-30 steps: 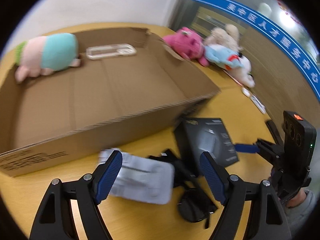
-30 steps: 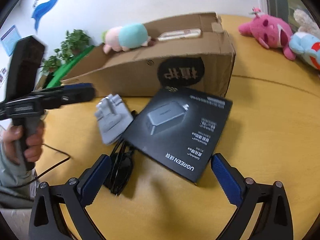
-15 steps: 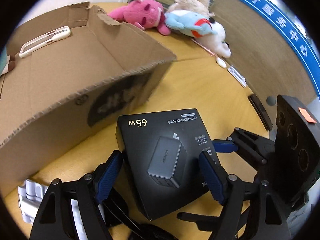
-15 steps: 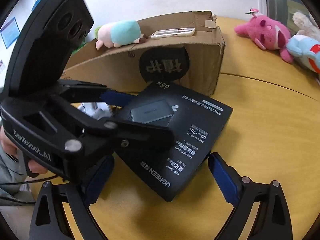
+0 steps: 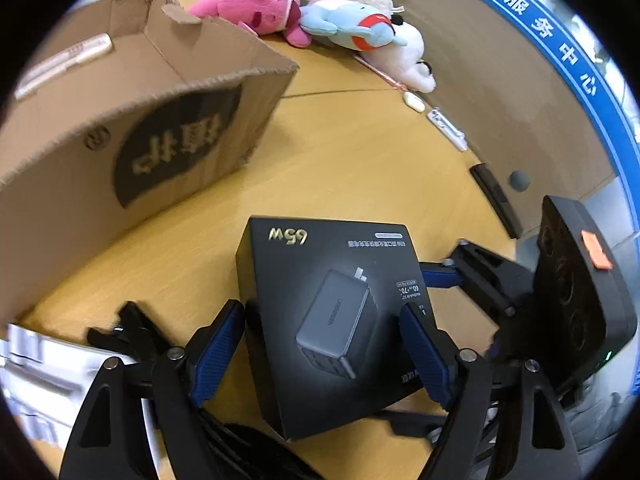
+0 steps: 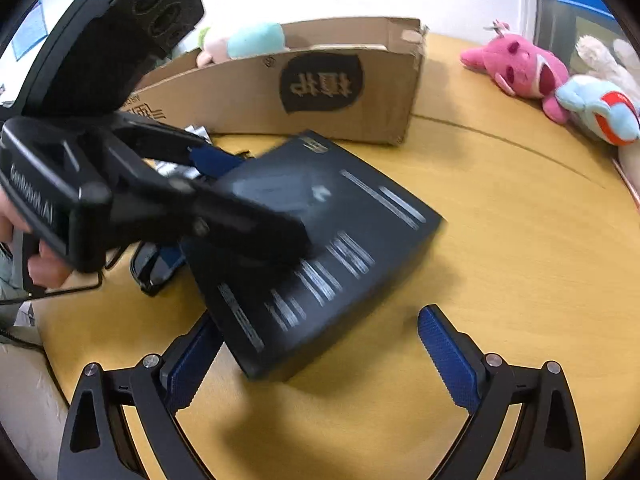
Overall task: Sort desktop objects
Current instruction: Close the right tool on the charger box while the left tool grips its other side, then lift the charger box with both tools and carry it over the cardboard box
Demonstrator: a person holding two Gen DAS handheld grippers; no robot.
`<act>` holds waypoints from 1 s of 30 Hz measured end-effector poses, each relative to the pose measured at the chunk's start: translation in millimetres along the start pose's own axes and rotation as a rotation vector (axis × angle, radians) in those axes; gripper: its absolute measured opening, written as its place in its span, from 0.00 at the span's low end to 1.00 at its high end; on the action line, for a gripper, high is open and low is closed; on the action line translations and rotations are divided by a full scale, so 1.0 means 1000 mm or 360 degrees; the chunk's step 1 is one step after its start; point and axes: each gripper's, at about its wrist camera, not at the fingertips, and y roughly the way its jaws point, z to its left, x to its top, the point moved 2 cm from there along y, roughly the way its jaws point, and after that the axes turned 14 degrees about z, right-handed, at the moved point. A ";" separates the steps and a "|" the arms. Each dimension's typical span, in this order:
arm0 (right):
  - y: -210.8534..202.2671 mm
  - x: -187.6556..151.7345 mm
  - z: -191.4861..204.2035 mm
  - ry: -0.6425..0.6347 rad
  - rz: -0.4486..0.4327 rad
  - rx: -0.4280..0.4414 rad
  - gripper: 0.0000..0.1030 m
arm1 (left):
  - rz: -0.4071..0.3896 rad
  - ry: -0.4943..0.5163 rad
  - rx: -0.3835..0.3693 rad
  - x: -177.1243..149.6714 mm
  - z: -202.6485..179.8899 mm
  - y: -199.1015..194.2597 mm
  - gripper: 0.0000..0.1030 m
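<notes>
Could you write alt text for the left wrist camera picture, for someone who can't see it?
A black charger box sits between the two blue-padded fingers of the left tool, tilted up off a yellow wooden table. An open cardboard box stands behind on the left, plush toys lie at the table's far edge, and the right tool reaches in from the right.

Light is being bounced off the smooth wooden table [image 5: 352,168]. The black box [image 5: 332,312] is looking matt, and the cardboard box [image 6: 320,92] rough.

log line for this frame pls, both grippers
left gripper: shut on black charger box, box tilted off table | right gripper: open, at box's near corner | cardboard box: behind, open
</notes>
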 end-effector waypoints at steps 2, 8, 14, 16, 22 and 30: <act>0.004 0.004 0.006 -0.0003 -0.0020 -0.0054 0.96 | -0.0018 -0.0017 0.0027 -0.001 0.000 -0.001 0.77; 0.002 0.003 0.015 0.0025 -0.0051 -0.0055 0.90 | -0.0052 -0.0018 0.0103 -0.008 -0.007 -0.009 0.76; -0.021 0.009 0.026 0.0017 -0.0147 -0.0077 0.89 | -0.0223 -0.0018 0.0099 -0.009 -0.012 -0.046 0.71; -0.034 0.018 0.030 -0.0004 -0.0193 -0.0096 0.89 | -0.0305 0.0000 0.0116 -0.008 -0.015 -0.068 0.71; -0.077 0.075 0.052 -0.0193 -0.0348 -0.0178 0.89 | -0.0570 -0.0004 0.0192 -0.004 -0.006 -0.140 0.71; -0.106 0.160 0.112 -0.0485 -0.0505 -0.0211 0.89 | -0.0820 -0.0094 0.0342 -0.016 0.036 -0.230 0.71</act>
